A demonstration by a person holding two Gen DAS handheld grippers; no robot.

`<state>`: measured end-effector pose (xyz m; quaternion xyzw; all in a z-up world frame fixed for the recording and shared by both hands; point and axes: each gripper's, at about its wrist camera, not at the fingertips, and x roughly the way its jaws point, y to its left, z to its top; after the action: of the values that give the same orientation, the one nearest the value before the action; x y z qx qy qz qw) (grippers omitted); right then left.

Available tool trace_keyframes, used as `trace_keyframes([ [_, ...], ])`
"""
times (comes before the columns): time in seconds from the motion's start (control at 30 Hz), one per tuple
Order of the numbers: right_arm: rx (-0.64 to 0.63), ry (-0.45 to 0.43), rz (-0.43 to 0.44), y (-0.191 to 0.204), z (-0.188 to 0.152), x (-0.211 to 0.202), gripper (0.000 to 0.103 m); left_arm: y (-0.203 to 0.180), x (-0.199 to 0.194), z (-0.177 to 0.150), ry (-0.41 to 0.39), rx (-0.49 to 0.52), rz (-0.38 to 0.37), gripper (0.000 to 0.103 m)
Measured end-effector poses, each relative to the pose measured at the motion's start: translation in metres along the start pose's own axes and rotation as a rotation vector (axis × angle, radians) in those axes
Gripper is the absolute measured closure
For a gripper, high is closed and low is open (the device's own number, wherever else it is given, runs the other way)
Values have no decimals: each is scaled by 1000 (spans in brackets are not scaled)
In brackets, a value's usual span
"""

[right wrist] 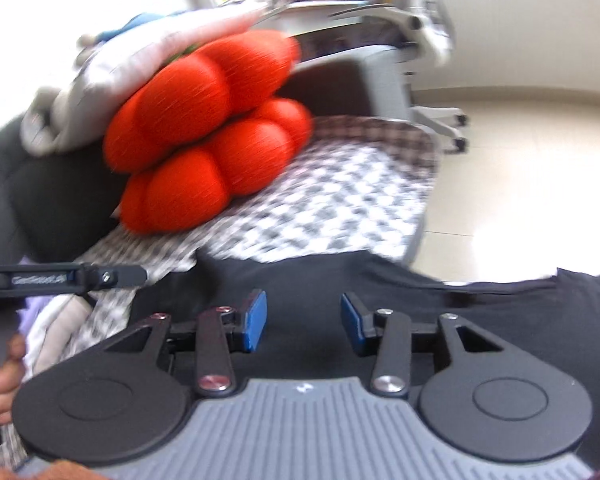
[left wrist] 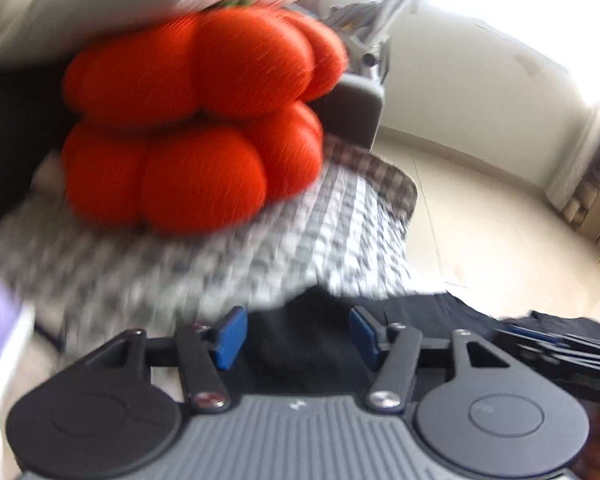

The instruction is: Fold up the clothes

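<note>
two blurred fisheye views look forward along a pair of hand-held grippers over a sofa seat. in the left wrist view, the left gripper [left wrist: 294,336] has its two blue-padded fingers [left wrist: 231,336] standing apart, with nothing pressed between them; a dark black garment [left wrist: 300,344] lies beneath and between the pads, but they do not pinch it. in the right wrist view, the right gripper [right wrist: 303,324] also has its blue pads [right wrist: 254,324] parted at a moderate gap, hovering over the same black garment [right wrist: 420,312], which spreads flat across the lower part of the view and runs off to the right. whether the pads brush the cloth cannot be told.

the black garment rests on a grey and white checked fabric cover [right wrist: 340,200] that drapes over the seat edge. on that cover, behind the garment, sit two plump orange-red lobed cushions [right wrist: 204,136] stacked one on the other, leaning against the dark sofa back [right wrist: 60,208]. a pale grey padded pillow [right wrist: 140,56] lies on top of them. beyond, a grey wheeled chair base [right wrist: 432,116] stands on a cream tiled floor [right wrist: 520,180]. at the left edge of the right wrist view, a person's hand [right wrist: 0,388] grips the black frame of the other gripper.
</note>
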<state>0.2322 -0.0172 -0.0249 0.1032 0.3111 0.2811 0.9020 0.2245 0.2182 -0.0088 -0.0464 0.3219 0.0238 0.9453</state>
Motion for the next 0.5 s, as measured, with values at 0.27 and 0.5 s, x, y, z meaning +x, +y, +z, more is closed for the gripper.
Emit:
trace_keyframes([
  [0.27,89,-26,-40,-28,5,-5,57,-22,77,22,254,116,-54,38],
  [0.5,121,-1,-90,-35,3,4,57,-29,70,20,152,59,-30,100],
])
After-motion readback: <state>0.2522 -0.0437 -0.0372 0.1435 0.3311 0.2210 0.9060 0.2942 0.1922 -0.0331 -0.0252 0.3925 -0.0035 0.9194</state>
